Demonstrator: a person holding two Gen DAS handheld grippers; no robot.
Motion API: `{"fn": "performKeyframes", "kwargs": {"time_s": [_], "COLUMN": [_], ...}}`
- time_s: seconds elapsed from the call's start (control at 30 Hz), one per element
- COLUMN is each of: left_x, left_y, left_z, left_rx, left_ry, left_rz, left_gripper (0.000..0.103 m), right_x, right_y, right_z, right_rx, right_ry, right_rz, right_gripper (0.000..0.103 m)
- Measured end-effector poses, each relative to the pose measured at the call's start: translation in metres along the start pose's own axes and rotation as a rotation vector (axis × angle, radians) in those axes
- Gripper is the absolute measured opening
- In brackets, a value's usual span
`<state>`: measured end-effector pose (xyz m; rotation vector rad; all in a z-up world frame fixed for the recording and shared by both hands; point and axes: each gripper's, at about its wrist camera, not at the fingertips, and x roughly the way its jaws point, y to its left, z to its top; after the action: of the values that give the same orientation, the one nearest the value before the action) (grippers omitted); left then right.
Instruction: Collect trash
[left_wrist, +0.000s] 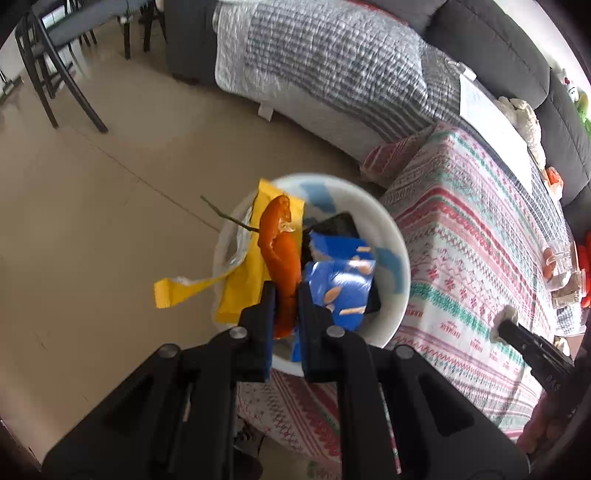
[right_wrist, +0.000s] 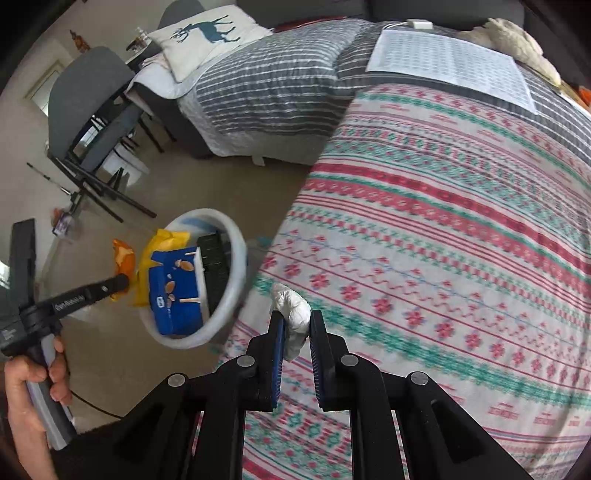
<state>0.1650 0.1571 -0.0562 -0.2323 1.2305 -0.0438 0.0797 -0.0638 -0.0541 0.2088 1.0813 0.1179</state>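
Note:
My left gripper (left_wrist: 286, 295) is shut on an orange peel (left_wrist: 279, 243) and holds it over a white bin (left_wrist: 388, 229). The bin holds a yellow wrapper (left_wrist: 243, 280), a blue snack packet (left_wrist: 340, 284) and a black item (left_wrist: 334, 223). My right gripper (right_wrist: 297, 321) is shut on a crumpled white tissue (right_wrist: 291, 306) above the patterned blanket (right_wrist: 443, 229). In the right wrist view the bin (right_wrist: 236, 240) stands on the floor at the left, with the left gripper (right_wrist: 120, 282) and the orange peel (right_wrist: 123, 254) beside it. The right gripper's finger (left_wrist: 524, 339) shows at the right of the left wrist view.
A grey striped quilt (left_wrist: 332, 66) covers the sofa behind. A white printed sheet (right_wrist: 450, 62) lies on it, and a deer cushion (right_wrist: 203, 33) sits further back. Dark chairs (left_wrist: 48, 62) stand on the beige floor (left_wrist: 92, 192). Small items (left_wrist: 561, 266) sit at the blanket's far edge.

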Motion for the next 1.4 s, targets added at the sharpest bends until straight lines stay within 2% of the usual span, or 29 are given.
{"fn": "performKeyframes", "kwargs": {"time_s": [0.1, 0.27, 0.3, 0.37, 0.4, 0.47, 0.6, 0.87, 0.9, 0.97, 1.03, 1.1, 1.2, 1.37, 1.4], "left_x": [0.01, 0.012, 0.013, 0.013, 0.012, 0.007, -0.002, -0.019, -0.021, -0.025, -0.032, -0.038, -0.044, -0.062, -0.068], "left_y": [0.007, 0.008, 0.009, 0.009, 0.01, 0.011, 0.014, 0.012, 0.012, 0.012, 0.012, 0.012, 0.005, -0.019, -0.027], "left_z": [0.0, 0.006, 0.007, 0.01, 0.011, 0.011, 0.01, 0.0, -0.001, -0.003, -0.008, -0.014, -0.027, -0.052, -0.058], "left_rx": [0.0, 0.031, 0.031, 0.039, 0.04, 0.048, 0.04, 0.079, 0.081, 0.081, 0.073, 0.062, 0.08, 0.131, 0.14], "left_ry": [0.021, 0.009, 0.005, 0.002, -0.005, -0.026, -0.045, -0.097, -0.101, -0.111, -0.13, -0.135, -0.124, -0.16, -0.173], "left_rz": [-0.025, -0.056, -0.065, -0.079, -0.078, -0.087, -0.093, -0.031, -0.022, 0.001, 0.013, 0.021, 0.03, 0.053, 0.054], "left_gripper": [0.012, 0.013, 0.017, 0.034, 0.05, 0.06, 0.067, 0.08, 0.084, 0.087, 0.096, 0.102, 0.102, 0.102, 0.102], "right_x": [0.008, 0.019, 0.022, 0.028, 0.031, 0.038, 0.052, 0.077, 0.078, 0.077, 0.066, 0.05, 0.019, -0.035, -0.044], "right_y": [0.012, 0.03, 0.033, 0.039, 0.041, 0.046, 0.056, 0.059, 0.057, 0.052, 0.047, 0.043, 0.031, 0.01, 0.006], "right_z": [0.003, 0.008, 0.009, 0.011, 0.012, 0.013, 0.02, 0.026, 0.026, 0.027, 0.025, 0.02, 0.011, -0.014, -0.019], "right_rx": [-0.001, -0.008, -0.008, -0.007, -0.006, -0.003, -0.005, 0.022, 0.035, 0.077, 0.103, 0.107, 0.12, 0.153, 0.149], "right_ry": [0.005, 0.01, 0.011, 0.013, 0.014, 0.016, 0.022, 0.002, -0.007, -0.01, -0.042, -0.062, -0.088, -0.136, -0.144], "right_rz": [0.031, 0.064, 0.071, 0.081, 0.085, 0.099, 0.109, 0.117, 0.134, 0.168, 0.187, 0.186, 0.12, 0.017, -0.012], "right_gripper": [0.014, 0.014, 0.014, 0.014, 0.014, 0.014, 0.014, 0.019, 0.021, 0.05, 0.06, 0.062, 0.066, 0.084, 0.085]}}
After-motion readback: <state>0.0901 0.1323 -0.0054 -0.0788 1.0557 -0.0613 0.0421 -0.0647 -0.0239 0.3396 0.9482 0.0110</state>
